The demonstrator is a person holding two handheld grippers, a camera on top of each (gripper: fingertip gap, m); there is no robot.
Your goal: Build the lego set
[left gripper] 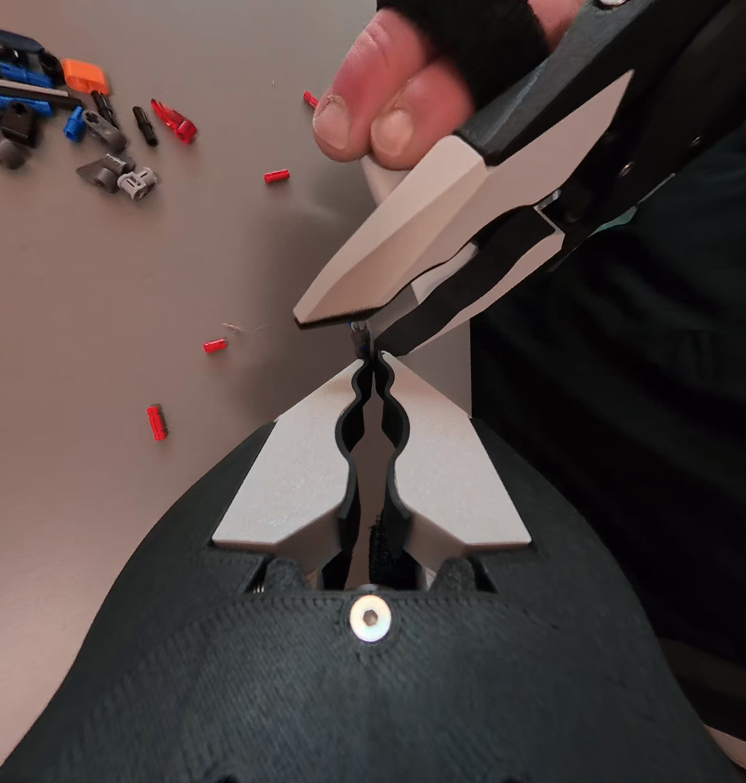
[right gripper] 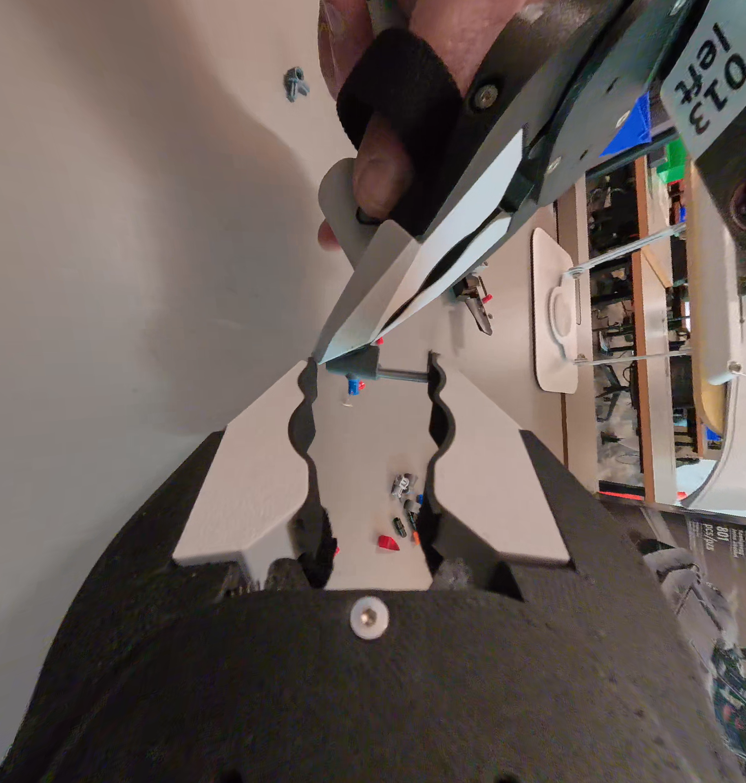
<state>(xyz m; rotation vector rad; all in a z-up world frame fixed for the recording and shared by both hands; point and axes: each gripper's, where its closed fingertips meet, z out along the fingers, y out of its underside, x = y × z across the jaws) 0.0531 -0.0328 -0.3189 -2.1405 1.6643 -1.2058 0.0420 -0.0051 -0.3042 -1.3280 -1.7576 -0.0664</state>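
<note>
Soft indoor light, fisheye-warped edges

Past the pale tabletop point(right gripper: 130, 296) we see a white tray point(right gripper: 551, 313) lying near its far edge, wooden shelving point(right gripper: 642, 339) crowded with dark gear behind it, and blue point(right gripper: 634, 127) and green point(right gripper: 676, 159) bins above.

The left gripper point(left gripper: 370, 360) is seen with its jaws closed at the tips on a small dark piece point(left gripper: 360, 339), blurred and too small to identify. The same piece is met from above by the tips of the right gripper point(left gripper: 354, 320), which is held by a hand point(left gripper: 388, 97). On the grey table point(left gripper: 130, 275), four small red pins point(left gripper: 215, 345) are scattered, and a pile of blue, black, grey and orange parts point(left gripper: 45, 106) is gathered at the upper left.
</note>
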